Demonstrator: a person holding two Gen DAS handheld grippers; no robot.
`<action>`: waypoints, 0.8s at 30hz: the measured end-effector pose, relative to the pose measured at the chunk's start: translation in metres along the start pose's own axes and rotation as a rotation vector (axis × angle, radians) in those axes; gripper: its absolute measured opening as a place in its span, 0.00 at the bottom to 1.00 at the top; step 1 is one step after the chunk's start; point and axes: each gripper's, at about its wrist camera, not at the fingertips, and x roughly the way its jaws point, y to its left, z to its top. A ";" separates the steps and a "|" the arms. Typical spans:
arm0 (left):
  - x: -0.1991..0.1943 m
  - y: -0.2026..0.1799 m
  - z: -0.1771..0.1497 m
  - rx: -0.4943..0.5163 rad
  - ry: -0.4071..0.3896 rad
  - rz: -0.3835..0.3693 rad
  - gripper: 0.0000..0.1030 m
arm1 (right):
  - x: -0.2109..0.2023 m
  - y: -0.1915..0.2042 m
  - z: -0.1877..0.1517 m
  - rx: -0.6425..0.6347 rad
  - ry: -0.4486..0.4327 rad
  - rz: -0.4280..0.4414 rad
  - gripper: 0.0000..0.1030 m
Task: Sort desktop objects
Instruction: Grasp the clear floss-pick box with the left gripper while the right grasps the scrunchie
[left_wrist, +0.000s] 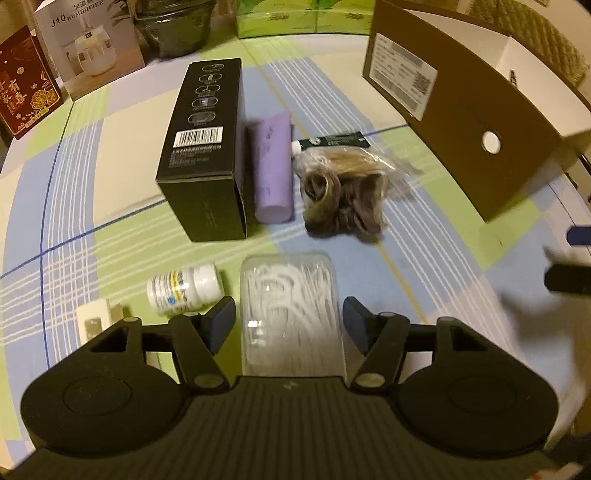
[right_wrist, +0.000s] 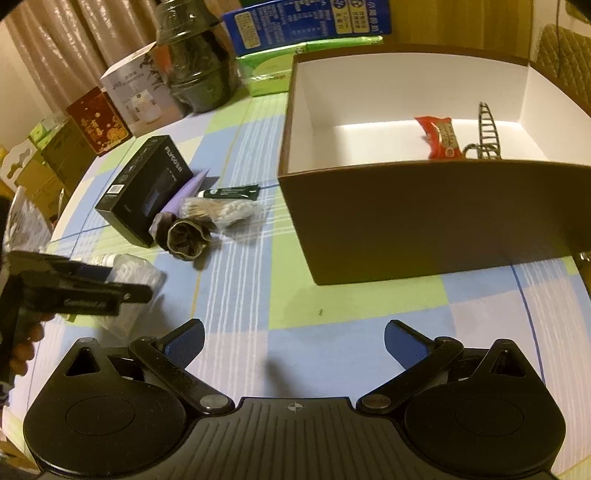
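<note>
My left claw (left_wrist: 289, 323) straddles the clear floss-pick box (left_wrist: 290, 310), pads not yet touching; I centre, then pinch squarely.

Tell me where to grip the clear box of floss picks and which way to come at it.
Grip the clear floss box across its two long side walls, coming down from above. It lies flat, and the left gripper already straddles it, pads beside each wall. The flat, parallel sides suit the pads; the lid looks wide and smooth.
</note>
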 end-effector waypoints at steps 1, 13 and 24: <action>0.002 -0.001 0.002 -0.006 0.000 0.005 0.54 | 0.000 0.001 0.000 -0.008 -0.002 0.005 0.98; -0.027 0.006 -0.019 -0.068 -0.037 0.050 0.49 | 0.011 0.041 0.009 -0.129 -0.043 0.103 0.97; -0.065 0.027 -0.014 -0.126 -0.104 0.074 0.50 | 0.046 0.089 0.033 -0.178 -0.097 0.149 0.60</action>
